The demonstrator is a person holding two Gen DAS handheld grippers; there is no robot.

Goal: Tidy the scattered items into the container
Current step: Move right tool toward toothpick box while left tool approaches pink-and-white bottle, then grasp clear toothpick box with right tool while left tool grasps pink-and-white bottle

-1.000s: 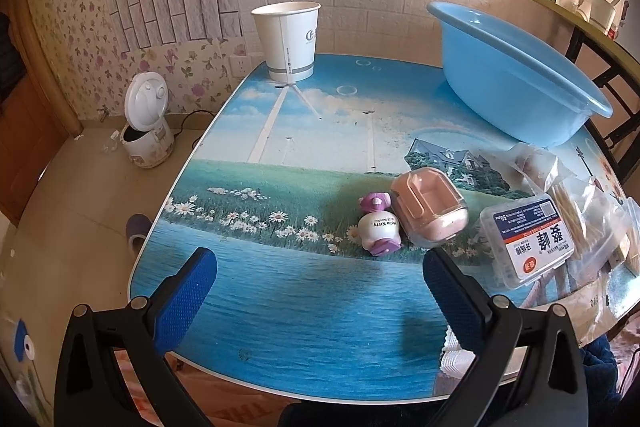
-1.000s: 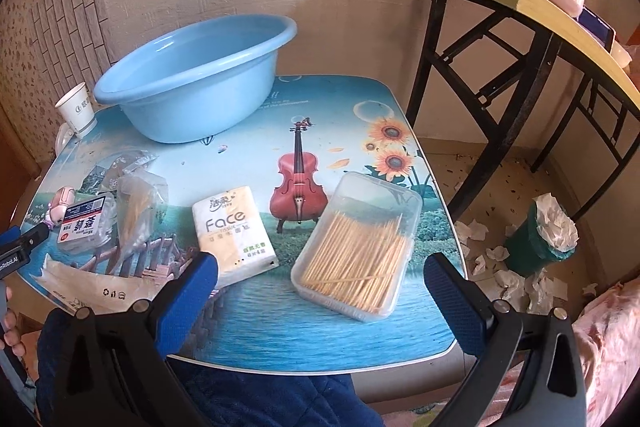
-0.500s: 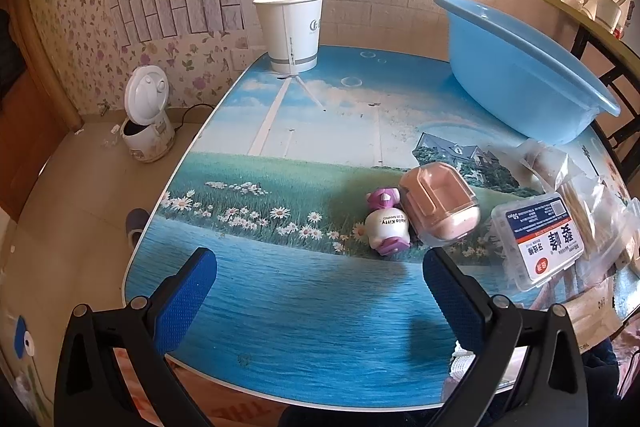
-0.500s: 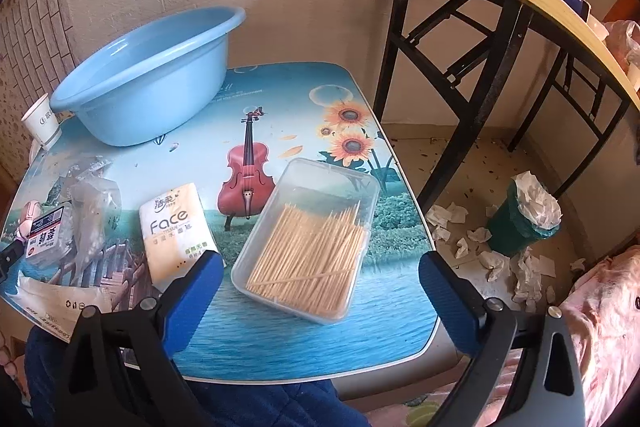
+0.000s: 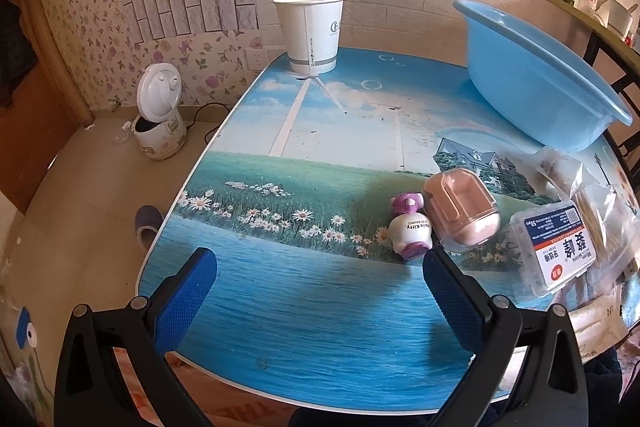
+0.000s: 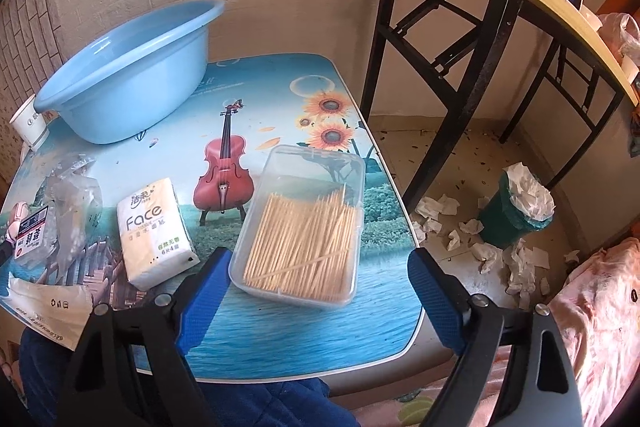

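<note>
closer now, clear box (image 6: pixel 304 227) holds toothpicks (image 6: pixel 302 241).

A: What sort of place is this?
B: A lived-in home room: flowered wallpaper (image 5: pixel 100 27), a rice cooker (image 5: pixel 160 123) on the floor, a slipper (image 5: pixel 146 223), a picture-printed worktop (image 5: pixel 320 155), and a waste bin (image 6: pixel 516 211) ringed by tissues.

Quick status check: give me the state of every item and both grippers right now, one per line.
Blue basin: upright; no items visible inside.
Toothpick box: flat on table, between right gripper's fingers, not gripped.
Tissue pack: flat, sealed.
Pink case: closed, on table.
Small bottle: lying on its side.
Labelled box: closed, flat.
Paper cup: upright.
Left gripper: open, empty.
Right gripper: open, jaws closing.
</note>
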